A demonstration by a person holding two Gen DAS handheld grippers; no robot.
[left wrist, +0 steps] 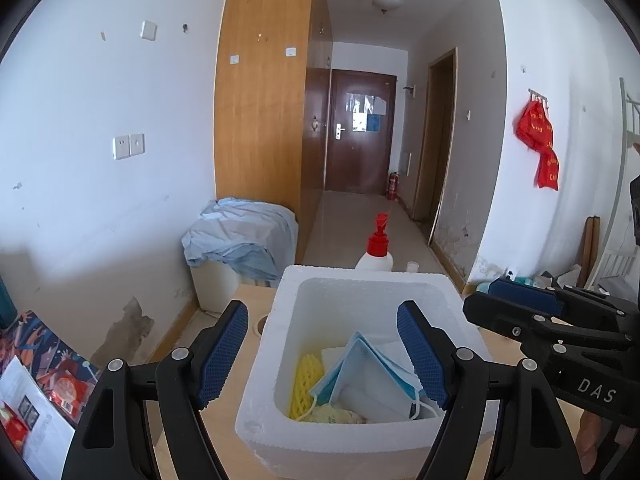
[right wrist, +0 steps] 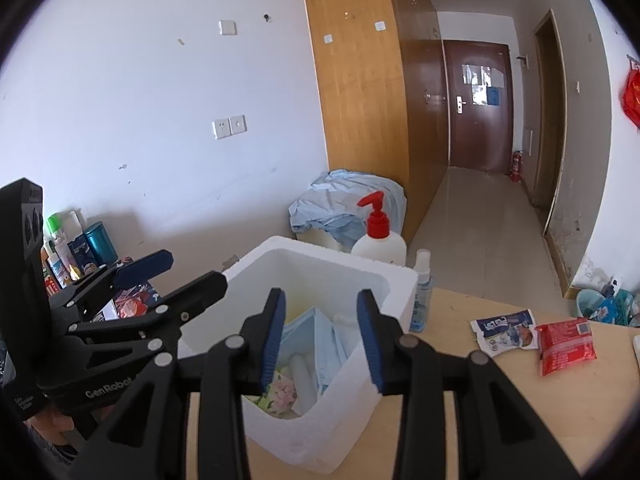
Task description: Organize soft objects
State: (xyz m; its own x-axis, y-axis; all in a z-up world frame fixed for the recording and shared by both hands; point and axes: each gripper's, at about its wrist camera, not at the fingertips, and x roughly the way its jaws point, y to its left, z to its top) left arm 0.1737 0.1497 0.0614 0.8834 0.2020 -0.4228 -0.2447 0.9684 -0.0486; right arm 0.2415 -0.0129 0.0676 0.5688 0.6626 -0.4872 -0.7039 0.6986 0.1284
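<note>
A white foam box (left wrist: 288, 300) stands on the wooden table (right wrist: 500, 400); it also shows in the right wrist view (right wrist: 400, 280). Inside lie blue face masks (left wrist: 372, 364), a yellow foam net (left wrist: 306, 380) and a floral packet (right wrist: 282, 392). My left gripper (left wrist: 324, 354) is open and empty, hovering over the box's near rim. My right gripper (right wrist: 322, 338) is open and empty above the box. A white-blue packet (right wrist: 506, 330) and a red packet (right wrist: 566, 344) lie on the table to the right of the box.
A white pump bottle with red top (right wrist: 380, 240) and a small spray bottle (right wrist: 422, 292) stand behind the box. A bin covered with blue cloth (left wrist: 244, 236) sits by the wall. Bottles and cans (right wrist: 76, 244) stand at the left.
</note>
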